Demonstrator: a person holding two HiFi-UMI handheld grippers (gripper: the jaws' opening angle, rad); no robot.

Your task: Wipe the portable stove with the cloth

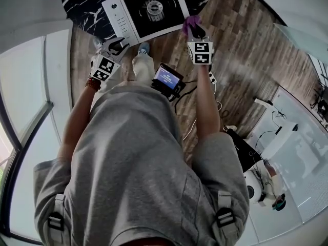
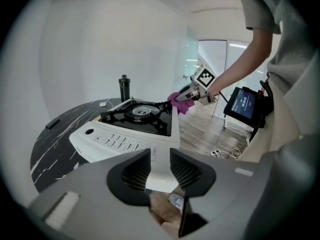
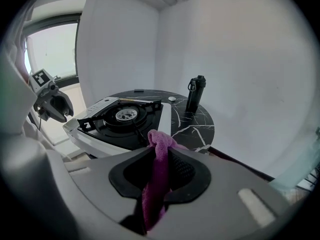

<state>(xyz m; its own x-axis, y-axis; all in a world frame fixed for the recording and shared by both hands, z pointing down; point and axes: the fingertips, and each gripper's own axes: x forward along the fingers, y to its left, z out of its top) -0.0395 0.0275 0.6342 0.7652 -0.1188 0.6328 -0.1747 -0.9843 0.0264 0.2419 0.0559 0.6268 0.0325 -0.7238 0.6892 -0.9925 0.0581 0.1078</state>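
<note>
Stove (image 1: 148, 9) overhangs table (image 1: 82, 9) edge; cloth (image 1: 191, 22) near corner.

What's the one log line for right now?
left gripper: open, nothing gripped, near stove corner | right gripper: shut on cloth | cloth: purple, at stove edge, contact unclear

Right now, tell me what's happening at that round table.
A person holds a gripper in each hand at a portable stove on the black marble table. The right gripper is shut on a purple cloth, which is at the stove's edge. The left gripper is open and empty, by the stove's control-panel end. No wiping is evident yet.
</note>
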